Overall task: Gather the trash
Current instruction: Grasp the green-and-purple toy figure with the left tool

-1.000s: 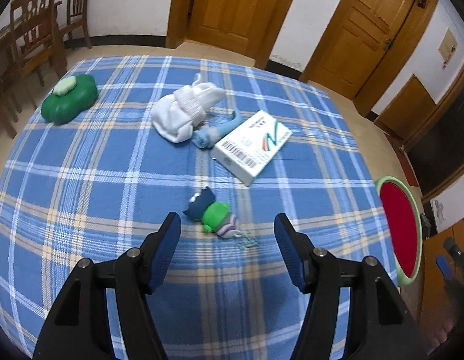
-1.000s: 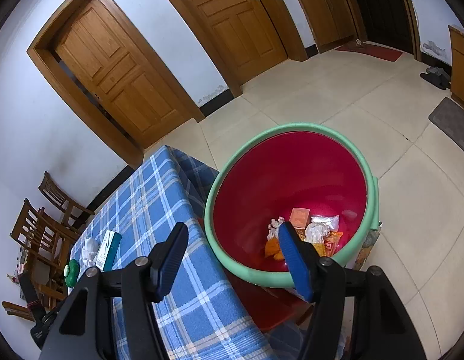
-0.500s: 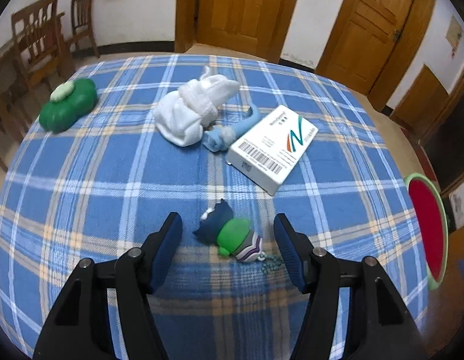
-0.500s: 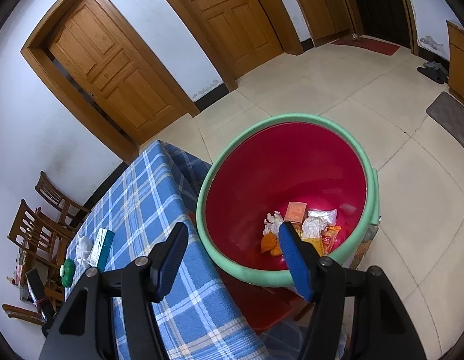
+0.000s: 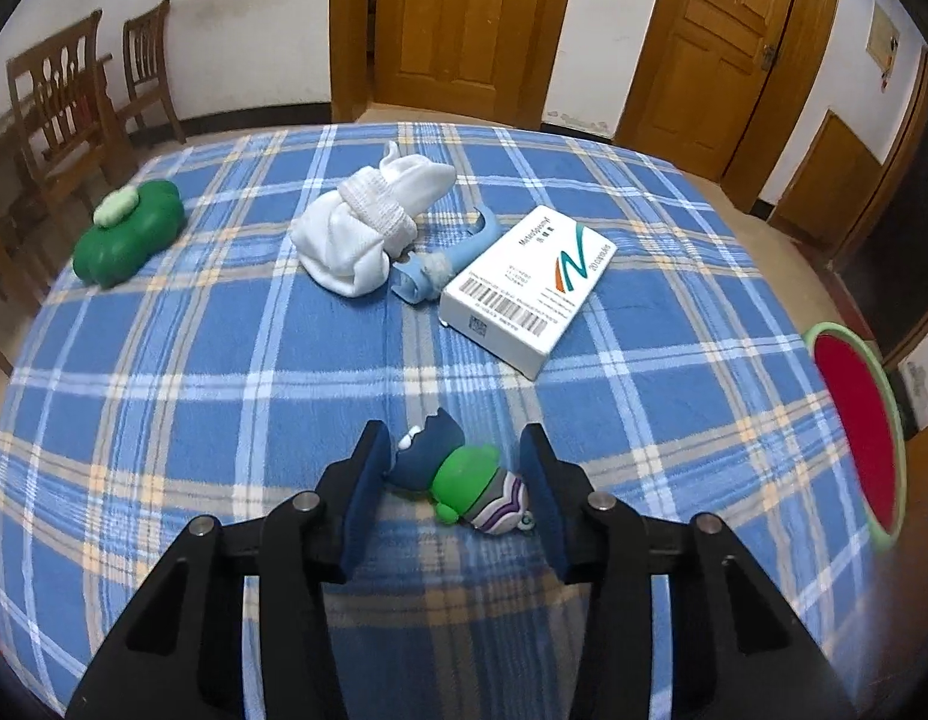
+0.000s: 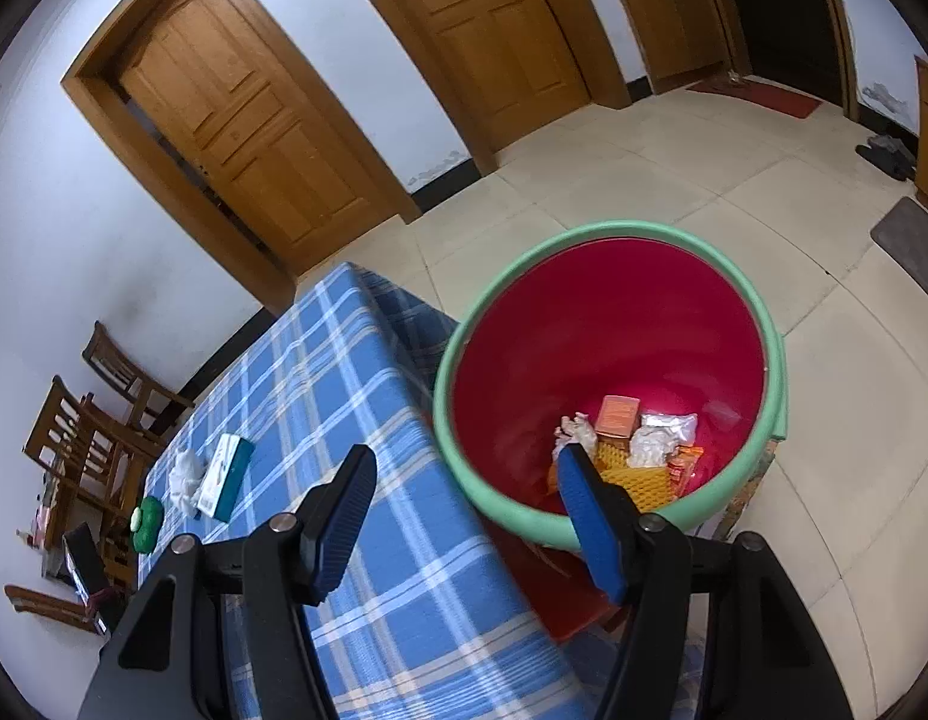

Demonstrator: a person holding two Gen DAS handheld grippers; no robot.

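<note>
A small toy keychain (image 5: pixel 458 480), dark blue, green and purple-striped, lies on the blue plaid tablecloth (image 5: pixel 224 360). My left gripper (image 5: pixel 455 444) is closing around it, and its blue pads touch the toy's two ends. Farther back lie a white medicine box (image 5: pixel 523 288), a rolled white cloth (image 5: pixel 362 234) and a light blue plastic piece (image 5: pixel 446 264). My right gripper (image 6: pixel 464 462) hangs open and holds nothing, over the table corner beside the red bin (image 6: pixel 583 234) with a green rim. Wrappers and paper (image 6: pixel 637 450) lie in the bin's bottom.
A green clover-shaped object (image 5: pixel 128 228) sits at the table's far left. Wooden chairs (image 5: pixel 62 102) stand beyond the left edge. The bin (image 5: pixel 865 420) is off the table's right edge on a tiled floor (image 6: pixel 823 360). Wooden doors line the back wall.
My left gripper came down and forward over the toy keychain, and its jaws narrowed from wide apart until they reached the toy. The right gripper has barely shifted over the bin.
</note>
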